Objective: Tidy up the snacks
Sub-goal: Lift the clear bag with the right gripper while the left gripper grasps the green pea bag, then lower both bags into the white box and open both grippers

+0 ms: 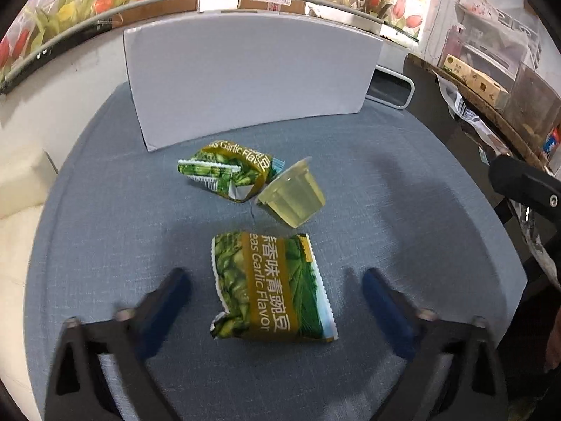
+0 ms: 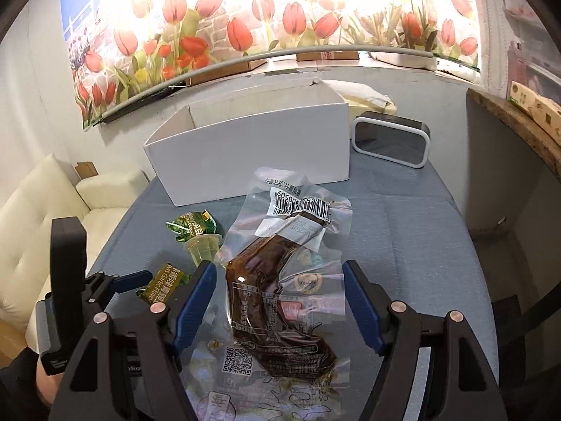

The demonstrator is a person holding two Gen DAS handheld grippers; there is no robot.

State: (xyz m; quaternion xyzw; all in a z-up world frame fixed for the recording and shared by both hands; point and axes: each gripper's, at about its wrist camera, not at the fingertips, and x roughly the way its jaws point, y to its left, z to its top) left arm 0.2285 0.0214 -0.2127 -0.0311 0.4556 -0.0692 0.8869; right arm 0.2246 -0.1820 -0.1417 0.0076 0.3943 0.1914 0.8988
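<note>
My left gripper (image 1: 277,280) open over green pea bag (image 1: 271,289). Right gripper (image 2: 278,287) open around meat pouch (image 2: 280,280). Next I squeeze, drop in white box (image 2: 245,147).

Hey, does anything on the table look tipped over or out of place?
Yes. The jelly cup lies on its side against the far pea packet instead of standing. Both pea packets look crumpled, the near one too. Nothing appears spilled.

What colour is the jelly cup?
Pale translucent yellow jelly cup, clearest in the left wrist view.
</note>
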